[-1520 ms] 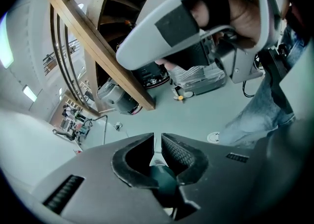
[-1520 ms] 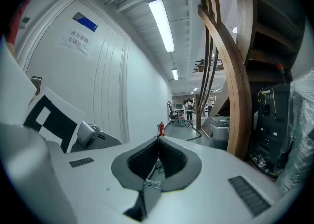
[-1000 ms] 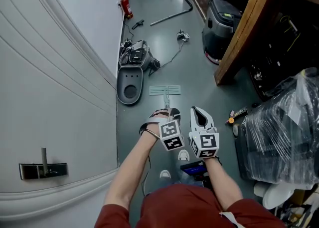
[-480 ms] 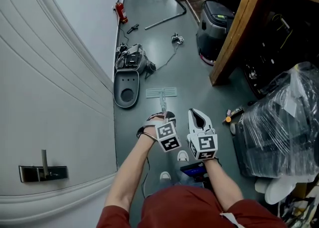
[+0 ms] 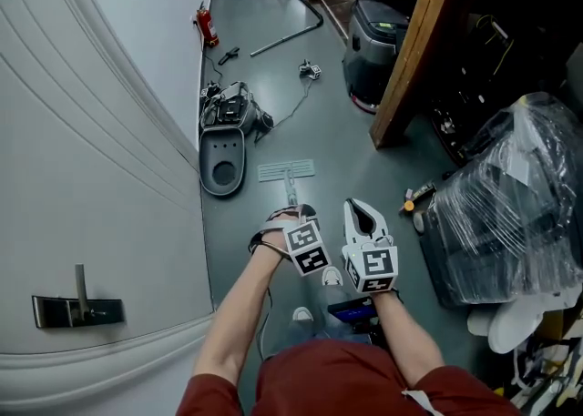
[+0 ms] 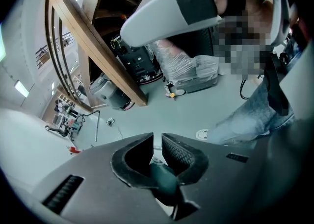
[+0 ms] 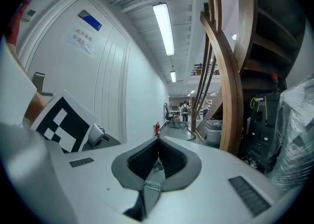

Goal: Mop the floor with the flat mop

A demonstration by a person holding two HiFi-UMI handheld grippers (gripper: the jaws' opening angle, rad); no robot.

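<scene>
The flat mop's pale head lies on the grey floor in front of me, and its thin pole runs back to my left gripper. In the left gripper view, my left gripper is shut on the mop's dark green handle, which sits deep between the ribbed pads. My right gripper hovers just right of the left one and apart from the pole. In the right gripper view the right gripper is shut with nothing held, its tips touching.
A white panelled wall with a door handle runs along the left. A grey oval shell, a tool pile, a cable, a floor machine, a wooden stair beam and a plastic-wrapped bundle border the floor strip.
The whole scene has slid left in the head view as the camera turned. The mop head kept its place ahead of the grippers. Both grippers held their states.
</scene>
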